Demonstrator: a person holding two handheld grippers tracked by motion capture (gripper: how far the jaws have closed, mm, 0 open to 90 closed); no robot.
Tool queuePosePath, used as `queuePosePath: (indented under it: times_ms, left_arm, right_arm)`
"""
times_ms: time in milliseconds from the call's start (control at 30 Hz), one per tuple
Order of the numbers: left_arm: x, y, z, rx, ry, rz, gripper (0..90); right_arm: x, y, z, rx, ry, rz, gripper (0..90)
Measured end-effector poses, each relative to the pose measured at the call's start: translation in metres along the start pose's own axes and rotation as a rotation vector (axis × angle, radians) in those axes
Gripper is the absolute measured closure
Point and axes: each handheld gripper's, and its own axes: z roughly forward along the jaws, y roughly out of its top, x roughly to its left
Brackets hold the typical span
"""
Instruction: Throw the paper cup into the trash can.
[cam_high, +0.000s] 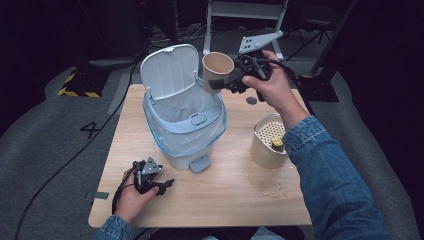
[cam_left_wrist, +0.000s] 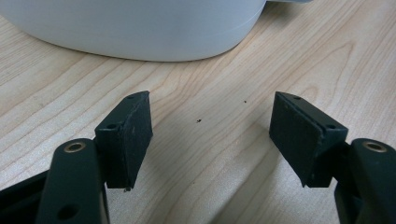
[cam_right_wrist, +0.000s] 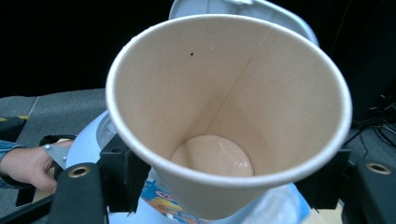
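Note:
A tan paper cup (cam_high: 217, 67) hangs tilted over the open white pedal bin (cam_high: 185, 125), with my right gripper (cam_high: 221, 83) shut on its lower wall. In the right gripper view the cup (cam_right_wrist: 224, 116) faces the camera, empty inside, and my right gripper (cam_right_wrist: 224, 179) clamps it from both sides. The bin's lid (cam_high: 170, 67) stands up at the back, and a clear liner hangs over the rim. My left gripper (cam_high: 167, 184) rests on the table near the front left, open. In the left gripper view it (cam_left_wrist: 210, 135) holds nothing and points at the bin's base (cam_left_wrist: 140, 28).
A tan cylinder with a perforated white top (cam_high: 270, 140) stands at the right, a small yellow piece (cam_high: 276, 143) on it. Crumbs (cam_high: 272, 190) lie in front of it. A small dark disc (cam_high: 251, 100) lies on the wooden table (cam_high: 225, 200) behind it.

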Motion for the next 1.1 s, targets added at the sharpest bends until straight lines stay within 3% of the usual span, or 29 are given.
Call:
queuePosePath:
  times_ms: [333,800,867,933,1000,1100]
  left_arm:
    - [-0.001,0.0,0.0,0.0,0.005,-0.002,29.9]
    - [-0.001,0.0,0.0,0.0,0.005,-0.002,29.9]
    - [-0.001,0.0,0.0,0.0,0.004,-0.001,29.9]
    - [-0.001,0.0,0.0,0.0,0.004,-0.002,29.9]
    - [-0.001,0.0,0.0,0.0,0.005,-0.002,29.9]
    - [-0.001,0.0,0.0,0.0,0.004,-0.002,29.9]
  right_arm:
    - [0.008,0.0,0.036,0.02,0.024,0.002,29.4]
    - [0.011,-0.017,0.071,0.126,0.011,0.025,26.3]
    - [0.013,-0.019,0.075,0.114,-0.002,0.008,12.6]
    - [0.014,-0.019,0.076,0.1,-0.018,0.006,18.1]
    - [0.013,-0.019,0.076,0.089,-0.026,0.022,14.2]
    - [0.015,-0.017,0.071,0.059,-0.04,-0.008,15.0]
